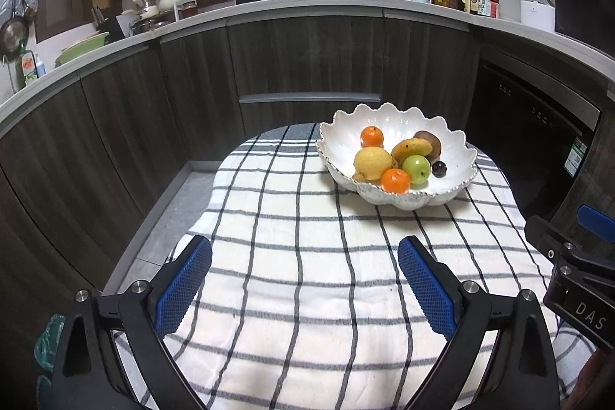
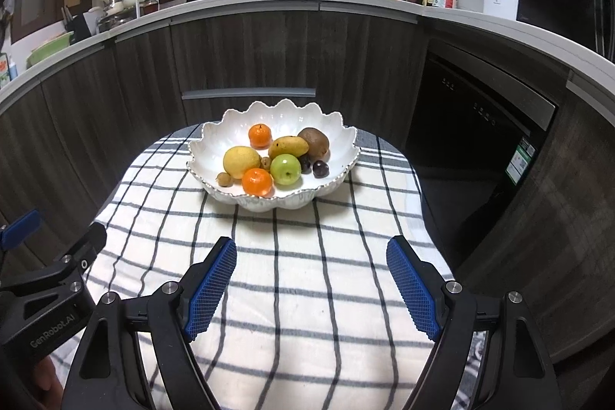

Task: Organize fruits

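At the far end of the worktop [image 2: 307,294], which is covered by a checked cloth [image 2: 269,256], you have a white scalloped bowl [image 2: 338,125] holding all the fruit. In the bowl you see a lemon [image 2: 241,161] at the left, one orange [image 2: 260,135] behind it and a second orange [image 2: 257,181] at the near rim. A green apple [image 2: 285,169] sits just right of the near orange, touching it. Behind the apple lie a mango [image 2: 288,146] and a brown kiwi [image 2: 314,142]. A dark plum [image 2: 320,168] rests at the right of the apple, and a small tan fruit [image 2: 223,178] sits at the lemon's near left.

Your right gripper [image 2: 311,289] hangs over the near part of the cloth, well apart from the bowl. Its blue fingers [image 2: 211,291] are spread wide with nothing between them.

Your left gripper [image 1: 305,289] is just beside it on the left, also over the cloth. Its fingers [image 1: 184,287] are likewise spread and hold nothing. From this view the bowl [image 1: 346,125] lies ahead and to the right.
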Tool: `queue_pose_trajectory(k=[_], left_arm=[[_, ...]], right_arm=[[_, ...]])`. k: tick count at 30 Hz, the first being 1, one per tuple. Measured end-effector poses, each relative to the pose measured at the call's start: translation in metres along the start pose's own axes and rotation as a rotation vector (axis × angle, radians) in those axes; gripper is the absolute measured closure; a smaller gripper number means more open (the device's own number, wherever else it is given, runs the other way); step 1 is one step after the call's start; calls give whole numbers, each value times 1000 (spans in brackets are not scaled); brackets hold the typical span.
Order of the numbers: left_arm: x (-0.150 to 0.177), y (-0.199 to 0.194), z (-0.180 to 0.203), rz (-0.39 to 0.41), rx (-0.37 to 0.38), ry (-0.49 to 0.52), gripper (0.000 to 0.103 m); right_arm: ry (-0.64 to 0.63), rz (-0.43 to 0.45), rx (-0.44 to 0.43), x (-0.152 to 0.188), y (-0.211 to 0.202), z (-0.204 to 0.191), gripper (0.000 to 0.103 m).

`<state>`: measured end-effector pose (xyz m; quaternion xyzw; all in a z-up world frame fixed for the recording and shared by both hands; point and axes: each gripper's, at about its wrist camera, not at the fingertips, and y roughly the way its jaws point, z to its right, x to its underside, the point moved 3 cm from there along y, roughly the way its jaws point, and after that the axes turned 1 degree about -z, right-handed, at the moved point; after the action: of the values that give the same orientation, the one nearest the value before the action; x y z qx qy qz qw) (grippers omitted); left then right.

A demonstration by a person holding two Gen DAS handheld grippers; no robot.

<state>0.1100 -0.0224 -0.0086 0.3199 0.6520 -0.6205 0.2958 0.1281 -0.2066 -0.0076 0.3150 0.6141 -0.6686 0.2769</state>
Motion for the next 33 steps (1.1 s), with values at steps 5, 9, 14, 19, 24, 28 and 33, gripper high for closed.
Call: queue_pose_trajectory(k=[5, 9, 14, 19, 24, 28, 33], left_arm=[[13, -8, 1, 8, -7, 12, 4], [23, -13, 2, 16, -11, 22, 4], [27, -22, -1, 44, -21, 21, 3], [38, -23, -3, 58, -26, 10, 2], [41, -19, -5, 46, -32, -2, 2], [42, -21, -4, 64, -45, 8, 2], [44, -20, -2, 70, -56, 19, 2]], right_arm=[[-2, 21, 11, 14, -8, 1, 22], [11, 29, 5, 25, -12, 2, 22], [9, 42, 8, 32, -17, 2, 22], [-1, 84, 12, 36, -23, 0, 22], [-3, 101, 19, 41, -24, 0, 22], [-1, 117, 23, 44, -25, 0, 22], [19, 95, 22, 47, -18, 5, 22]])
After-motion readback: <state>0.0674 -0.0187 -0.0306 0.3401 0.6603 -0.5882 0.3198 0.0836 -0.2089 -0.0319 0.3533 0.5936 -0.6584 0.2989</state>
